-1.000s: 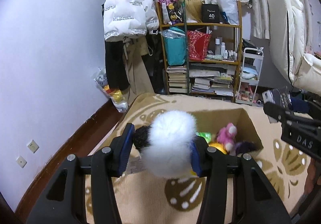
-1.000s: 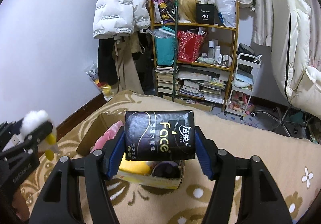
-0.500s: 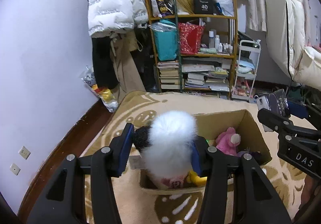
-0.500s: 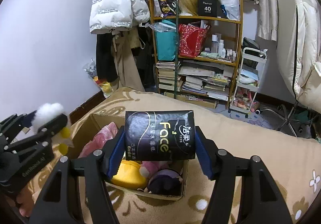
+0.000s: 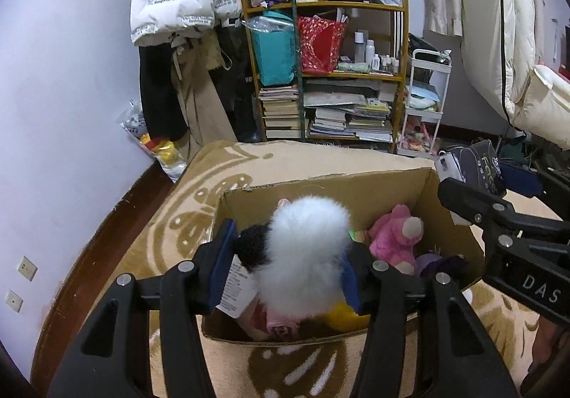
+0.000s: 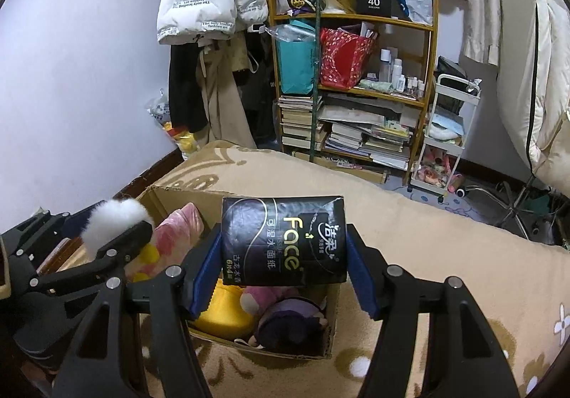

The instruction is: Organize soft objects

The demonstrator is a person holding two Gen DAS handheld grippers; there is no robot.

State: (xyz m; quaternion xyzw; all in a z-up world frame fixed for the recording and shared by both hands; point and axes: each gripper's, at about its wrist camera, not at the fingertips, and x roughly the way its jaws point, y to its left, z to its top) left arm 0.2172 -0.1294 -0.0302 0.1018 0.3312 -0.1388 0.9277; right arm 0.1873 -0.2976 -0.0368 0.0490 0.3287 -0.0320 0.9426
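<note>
The cardboard box [image 5: 402, 191] sits on the patterned bed blanket [image 6: 445, 255], its long axis running away from the cameras. The right gripper [image 6: 283, 266] clamps a black tissue pack [image 6: 283, 241] upright over the box. The left gripper [image 5: 285, 269], angled downward with jaws opening, has a white plush toy [image 5: 306, 248] between them above the box.

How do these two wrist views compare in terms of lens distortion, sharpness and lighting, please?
Left wrist view: strong fisheye bowing, dark vignette at the corners; the white plush toy is soft-edged, the bookshelf sharp. Right wrist view: same curvature; print on the black tissue pack reads crisply, with faint glare on its wrapper. Both have dim, even indoor light and no hard shadows.
</note>
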